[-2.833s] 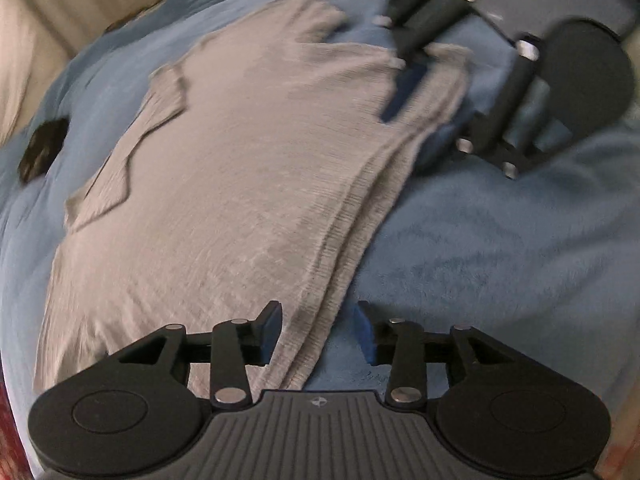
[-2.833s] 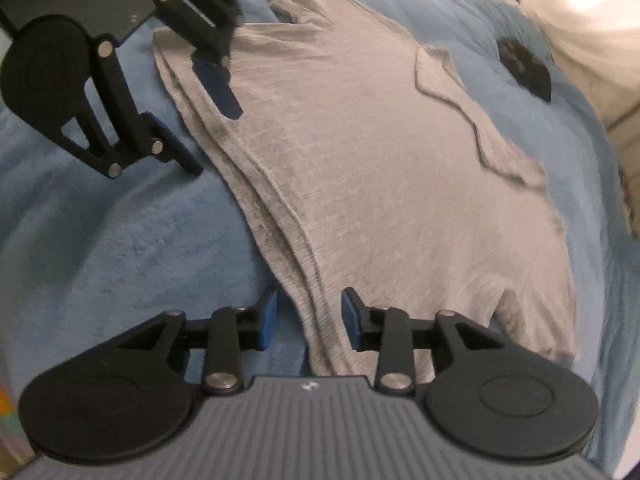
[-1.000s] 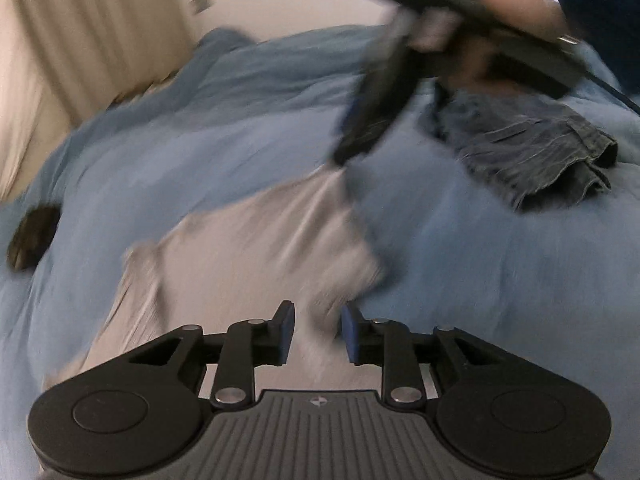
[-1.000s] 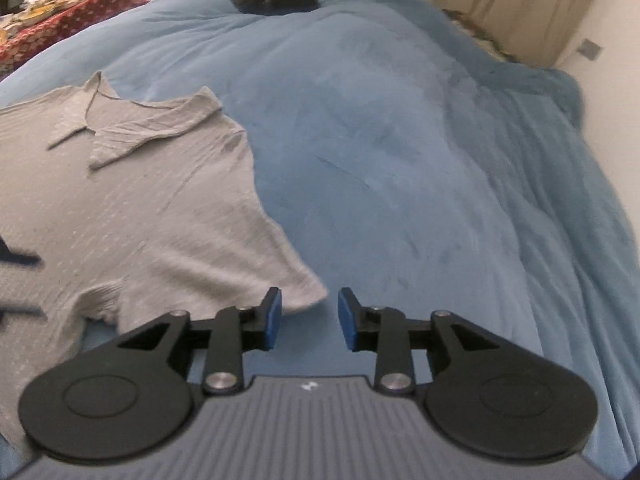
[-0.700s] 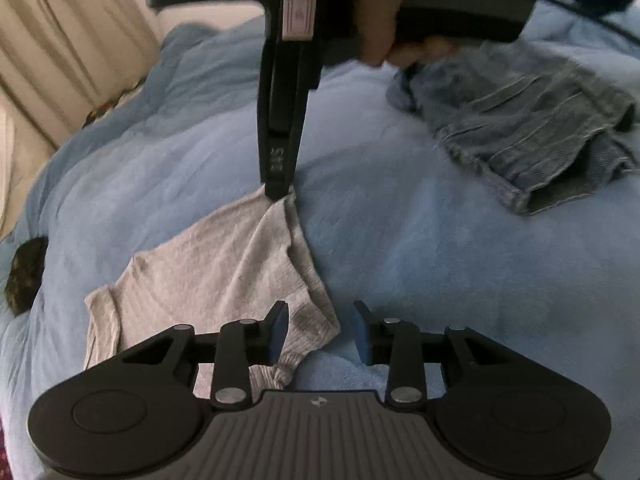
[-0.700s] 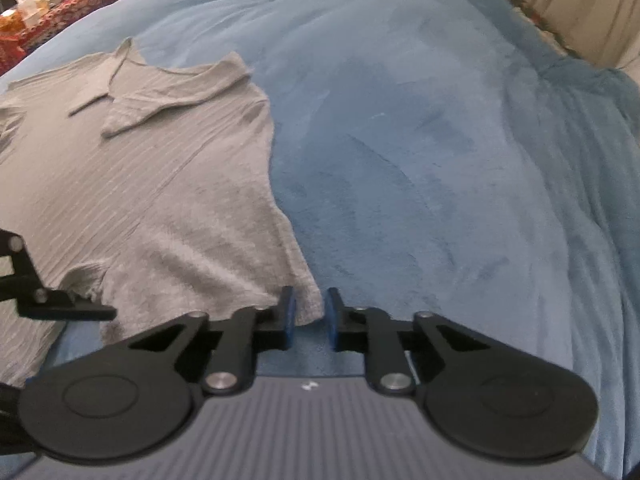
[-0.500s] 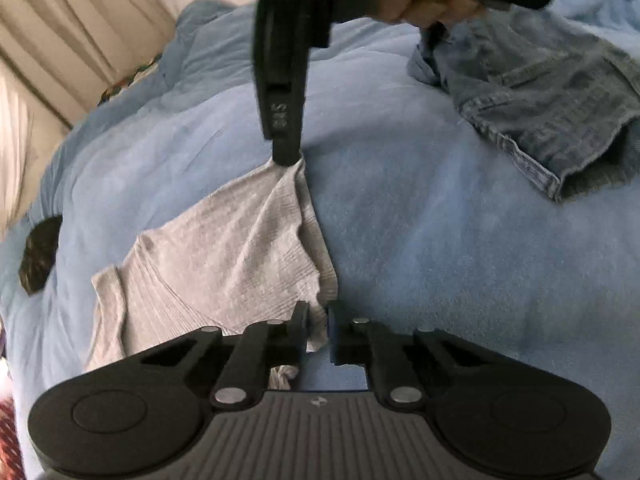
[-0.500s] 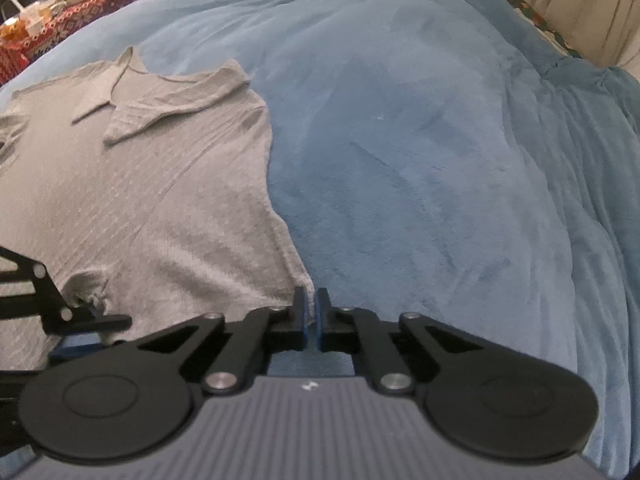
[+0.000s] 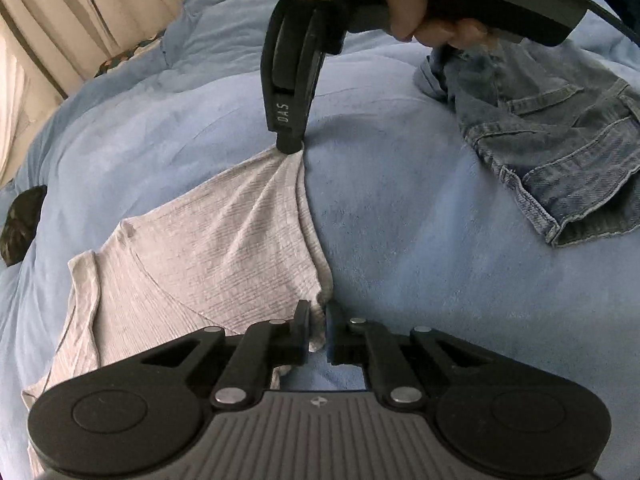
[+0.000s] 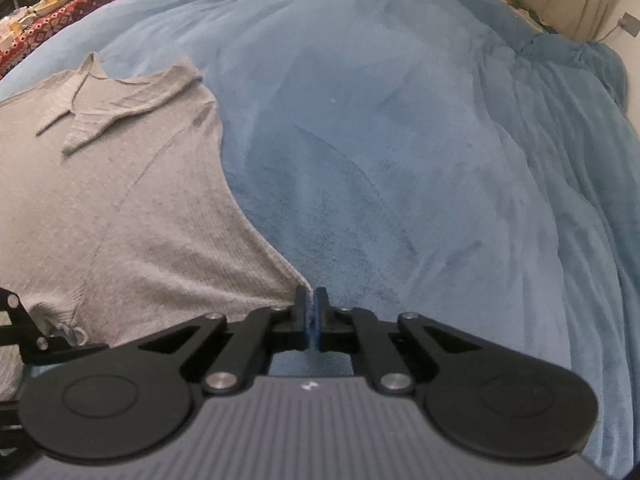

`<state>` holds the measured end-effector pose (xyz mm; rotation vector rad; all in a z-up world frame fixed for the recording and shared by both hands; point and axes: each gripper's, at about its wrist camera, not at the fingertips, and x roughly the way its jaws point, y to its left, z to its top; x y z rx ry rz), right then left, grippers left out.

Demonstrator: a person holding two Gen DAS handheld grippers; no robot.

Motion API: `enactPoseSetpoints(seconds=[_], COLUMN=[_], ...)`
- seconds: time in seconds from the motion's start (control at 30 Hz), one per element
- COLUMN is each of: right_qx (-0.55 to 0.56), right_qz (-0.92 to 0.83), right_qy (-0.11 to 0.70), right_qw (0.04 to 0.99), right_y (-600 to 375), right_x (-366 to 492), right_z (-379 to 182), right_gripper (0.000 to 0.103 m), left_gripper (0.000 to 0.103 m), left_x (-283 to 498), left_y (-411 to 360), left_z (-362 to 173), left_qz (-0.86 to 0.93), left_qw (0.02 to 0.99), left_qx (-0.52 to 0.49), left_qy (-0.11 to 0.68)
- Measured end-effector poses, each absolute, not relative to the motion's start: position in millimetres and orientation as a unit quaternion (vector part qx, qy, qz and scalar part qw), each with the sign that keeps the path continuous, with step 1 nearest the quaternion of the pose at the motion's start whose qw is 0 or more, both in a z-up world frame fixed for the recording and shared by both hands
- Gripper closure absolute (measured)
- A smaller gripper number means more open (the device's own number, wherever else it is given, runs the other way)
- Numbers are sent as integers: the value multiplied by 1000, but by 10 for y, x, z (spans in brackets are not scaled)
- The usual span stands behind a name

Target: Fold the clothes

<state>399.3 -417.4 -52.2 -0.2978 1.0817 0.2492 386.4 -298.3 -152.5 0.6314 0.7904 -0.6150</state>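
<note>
One shirt [image 9: 208,248], two clamping tools [image 9: 317,330]

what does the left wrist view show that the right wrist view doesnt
Only the left wrist view: the crumpled blue denim garment, the person's hand holding the right gripper, and the left gripper shut on the shirt edge.

Only the right wrist view: the shirt's ribbed collar and a red patterned cloth at far left.

Both: the grey ribbed knit shirt, the blue fleece blanket, beige curtains, a dark object on the blanket, and the right gripper pinching a shirt corner.
</note>
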Motion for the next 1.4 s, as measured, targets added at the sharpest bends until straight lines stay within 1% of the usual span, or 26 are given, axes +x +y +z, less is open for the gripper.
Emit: enactPoseSetpoints(seconds=[0.07, 0.1, 0.13, 0.17, 0.2, 0.23, 0.27, 0.3, 0.57, 0.77, 0.9, 0.97, 1.07, 1.13, 1.3, 1.4], right_qx=[-139, -138, -134, -135, -136, -137, -138, -140, -115, -103, -96, -90, -85, -79, -60, -66], right_qz=[116, 115, 113, 110, 107, 104, 100, 94, 49, 37, 39, 48, 62, 76, 124, 140], right_qy=[514, 513, 513, 512, 511, 510, 509, 509, 508, 511, 524, 530, 530, 529, 533, 525], right_qw=[839, 839, 840, 841, 842, 843, 844, 844, 852, 852, 845, 842, 841, 841, 835, 837], right_y=[-4179, -4190, -4203, -4215, -4227, -4238, -4252, -4276, -4543, -4334, -3916, -3604, -3060, -2674, -1705, -1187], right_x=[4008, 4006, 4000, 3990, 3981, 3971, 3960, 3934, 3589, 3045, 2657, 2490, 2292, 2223, 2229, 2275], right_z=[-551, -555, -548, -530, -512, -494, -475, -449, -116, 162, 209, 191, 157, 114, -127, -264], right_gripper=[100, 99, 98, 95, 86, 82, 78, 76, 76, 74, 72, 70, 69, 67, 66, 66], left_gripper=[94, 93, 89, 86, 77, 67, 64, 63, 63, 61, 58, 57, 56, 56, 57, 57], left_x=[3871, 3872, 3870, 3866, 3861, 3855, 3843, 3827, 3672, 3517, 3409, 3365, 3315, 3316, 3490, 3707], left_y=[-2995, -3004, -3012, -3013, -3008, -3003, -3000, -2999, -2942, -2576, -2026, -1650, -1044, -593, 551, 1203], left_z=[-1511, -1500, -1489, -1466, -1442, -1418, -1389, -1369, -1176, -946, -822, -787, -764, -786, -975, -1090], left_qz=[-288, -286, -284, -283, -282, -281, -281, -282, -283, -282, -266, -253, -229, -204, -121, -75], left_qw=[830, 830, 830, 831, 833, 835, 838, 839, 844, 852, 859, 861, 864, 865, 862, 860], left_qx=[293, 292, 292, 290, 285, 280, 276, 273, 252, 236, 228, 224, 223, 228, 243, 232], left_qy=[378, 380, 382, 382, 381, 381, 379, 378, 378, 374, 374, 380, 389, 398, 428, 448])
